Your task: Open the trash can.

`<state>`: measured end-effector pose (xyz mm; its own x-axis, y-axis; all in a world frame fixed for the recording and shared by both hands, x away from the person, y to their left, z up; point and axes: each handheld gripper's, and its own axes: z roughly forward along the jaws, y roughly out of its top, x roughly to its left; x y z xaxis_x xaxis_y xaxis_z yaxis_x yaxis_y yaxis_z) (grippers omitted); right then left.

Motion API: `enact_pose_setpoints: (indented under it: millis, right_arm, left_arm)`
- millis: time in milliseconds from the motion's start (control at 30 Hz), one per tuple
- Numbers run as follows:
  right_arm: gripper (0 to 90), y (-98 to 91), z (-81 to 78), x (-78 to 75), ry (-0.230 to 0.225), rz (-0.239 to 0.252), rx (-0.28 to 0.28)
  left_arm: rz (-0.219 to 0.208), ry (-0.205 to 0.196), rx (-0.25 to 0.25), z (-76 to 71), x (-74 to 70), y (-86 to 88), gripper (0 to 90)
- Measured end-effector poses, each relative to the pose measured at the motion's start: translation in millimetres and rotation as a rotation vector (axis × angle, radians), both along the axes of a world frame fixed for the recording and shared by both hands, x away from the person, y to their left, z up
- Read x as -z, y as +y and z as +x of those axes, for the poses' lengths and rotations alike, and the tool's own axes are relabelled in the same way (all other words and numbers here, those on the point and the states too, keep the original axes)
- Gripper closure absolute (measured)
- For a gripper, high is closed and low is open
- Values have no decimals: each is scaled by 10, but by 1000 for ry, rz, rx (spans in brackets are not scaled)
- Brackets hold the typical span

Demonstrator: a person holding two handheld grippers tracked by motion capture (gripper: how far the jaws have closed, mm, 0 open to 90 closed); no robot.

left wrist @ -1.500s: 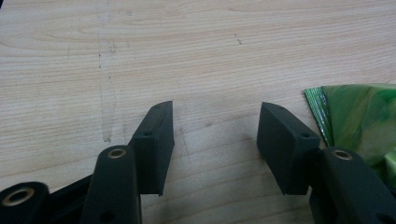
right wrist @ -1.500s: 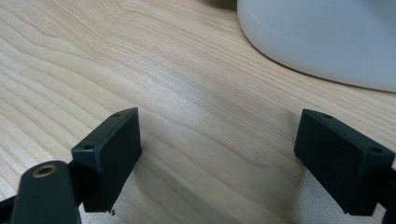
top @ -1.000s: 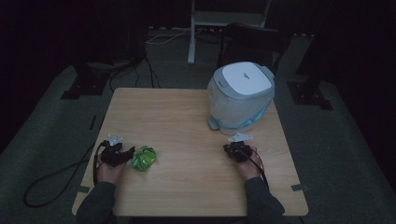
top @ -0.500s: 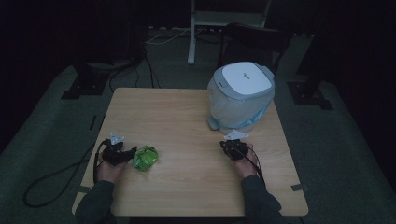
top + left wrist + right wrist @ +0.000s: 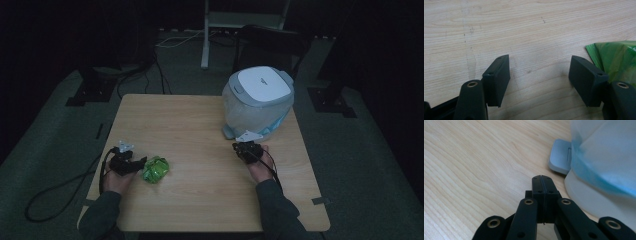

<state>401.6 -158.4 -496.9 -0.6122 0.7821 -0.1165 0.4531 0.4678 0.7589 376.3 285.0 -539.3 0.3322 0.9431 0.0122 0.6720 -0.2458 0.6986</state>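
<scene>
A crumpled green plastic bag (image 5: 156, 168) lies on the wooden table (image 5: 190, 125) at the front left. My left gripper (image 5: 140, 163) rests just left of it, pointing at it. In the left gripper view the gripper (image 5: 539, 62) is open wide; its jaws have just been opening, with bare wood between them and the green bag (image 5: 619, 58) beside the right jaw. My right gripper (image 5: 245, 146) is shut with nothing in it, close in front of a white pedal bin (image 5: 257, 102). Seen from the right gripper view, the gripper (image 5: 541, 178) faces the bin (image 5: 604, 157) and its grey pedal (image 5: 560, 156).
The bin has a closed grey-and-white lid (image 5: 262, 84) and a blue-tinted liner band (image 5: 599, 180). Cables (image 5: 60, 195) trail off the table's left side to the dark floor. Stands and a chair base (image 5: 205, 35) sit beyond the far edge.
My right hand has moved away from the person and slightly left, closer to the bin's base. The left hand and the green bag have stayed where they were.
</scene>
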Motion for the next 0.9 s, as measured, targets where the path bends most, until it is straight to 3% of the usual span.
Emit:
enact_pose_setpoints:
  millis: [467,900]
  right_arm:
    - [897,110,149,-117,-24,-33,-14]
    - [897,206,284,8,-36,5,38]
  left_arm:
    - [6,24,-18,26,-23,-22,346]
    - [-2,-2,-31,-3,1,-25,346]
